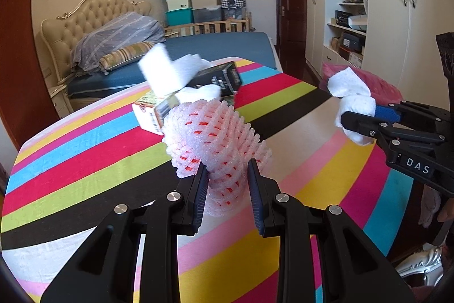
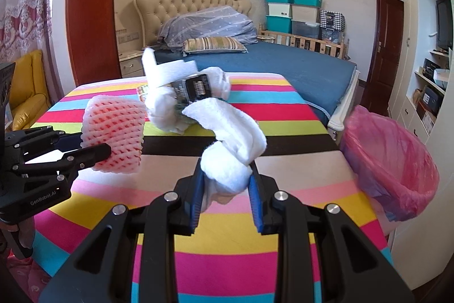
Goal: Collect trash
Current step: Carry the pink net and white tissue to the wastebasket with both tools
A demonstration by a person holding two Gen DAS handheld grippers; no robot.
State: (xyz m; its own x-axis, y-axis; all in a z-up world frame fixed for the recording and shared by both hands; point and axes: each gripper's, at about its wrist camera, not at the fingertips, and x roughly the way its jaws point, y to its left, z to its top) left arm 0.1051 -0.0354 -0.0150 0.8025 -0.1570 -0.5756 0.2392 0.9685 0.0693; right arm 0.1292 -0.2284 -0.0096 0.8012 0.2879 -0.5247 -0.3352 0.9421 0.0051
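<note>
Foam net sleeve (image 1: 215, 138), one tissue (image 2: 232, 144), two boxes (image 1: 218, 77)

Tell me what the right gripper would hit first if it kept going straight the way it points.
Likely the pile of trash on the striped table: the black box and white foam strips. The right gripper holds a crumpled tissue. Depth is uncertain.

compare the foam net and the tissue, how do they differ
The foam net is pink-white with a diamond mesh and red showing through; the tissue is plain white and soft. The foam net keeps a puffy tube shape, while the tissue is twisted and crumpled. The left gripper is shut on the foam net; the right gripper is shut on the tissue. Both are held above the striped table.
</note>
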